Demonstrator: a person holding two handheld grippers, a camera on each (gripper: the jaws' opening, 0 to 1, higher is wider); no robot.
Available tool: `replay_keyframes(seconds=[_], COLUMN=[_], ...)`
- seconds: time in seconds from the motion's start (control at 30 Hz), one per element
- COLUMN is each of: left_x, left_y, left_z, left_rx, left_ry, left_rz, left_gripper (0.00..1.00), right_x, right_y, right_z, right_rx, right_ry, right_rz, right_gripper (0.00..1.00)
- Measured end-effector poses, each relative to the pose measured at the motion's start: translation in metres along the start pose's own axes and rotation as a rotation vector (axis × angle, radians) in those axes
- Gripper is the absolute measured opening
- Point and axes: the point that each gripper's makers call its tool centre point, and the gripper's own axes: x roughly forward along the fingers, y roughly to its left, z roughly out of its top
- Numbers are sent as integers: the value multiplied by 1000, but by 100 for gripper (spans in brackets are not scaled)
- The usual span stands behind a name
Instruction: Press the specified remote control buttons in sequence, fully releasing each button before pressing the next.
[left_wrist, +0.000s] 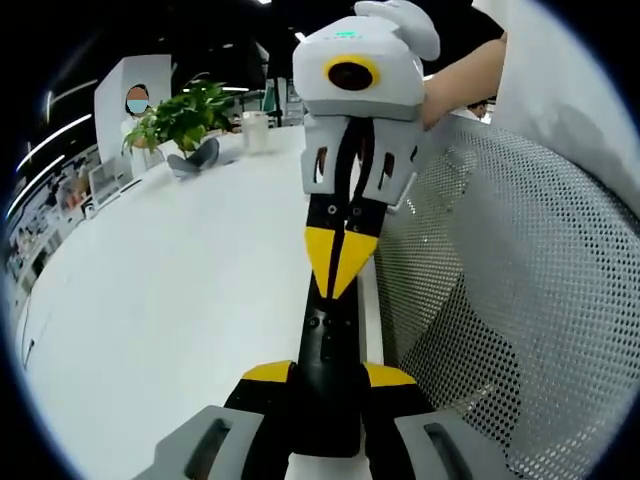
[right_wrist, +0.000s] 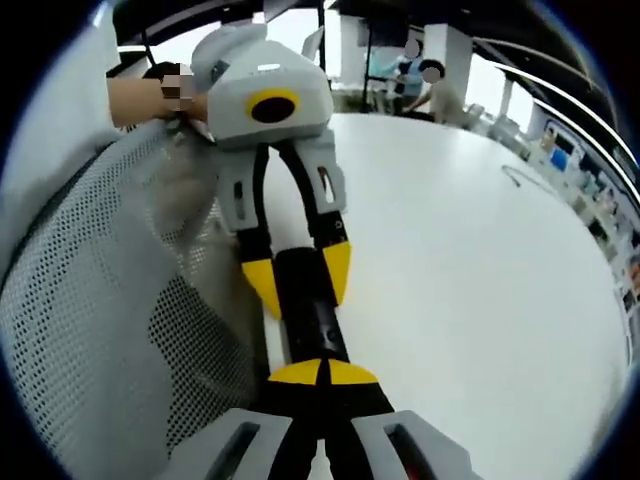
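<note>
A slim black remote control (left_wrist: 328, 345) lies lengthwise along the edge of a white table (left_wrist: 180, 300). My left gripper (left_wrist: 330, 378) is shut on its near end, a yellow-tipped jaw on each side. My right gripper (left_wrist: 335, 280) comes in from above with its yellow tips closed to one point, set down on the remote's far end. In the right gripper view my right gripper (right_wrist: 322, 374) has its tips together on the remote (right_wrist: 308, 305), and the left gripper (right_wrist: 300, 278) clamps the remote's other end from both sides. The buttons are too dark to make out.
A white mesh chair back (left_wrist: 500, 300) (right_wrist: 90, 330) stands close beside the remote. At the table's far end are a potted plant (left_wrist: 180, 118) and a white cup (left_wrist: 255, 130). A person's arm (left_wrist: 465, 75) holds the right gripper. A thin cable (right_wrist: 530, 180) lies further out.
</note>
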Motion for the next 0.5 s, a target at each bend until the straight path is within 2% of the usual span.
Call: replay_keyframes(seconds=[0.5], left_x=[-1], left_y=[0], left_z=[0], left_rx=[0], left_ry=[-1], left_rz=[0], left_gripper=[25], right_x=[0], right_y=[2], right_z=[5], right_rx=[-68], right_ry=[22], right_rz=[2], right_gripper=[0])
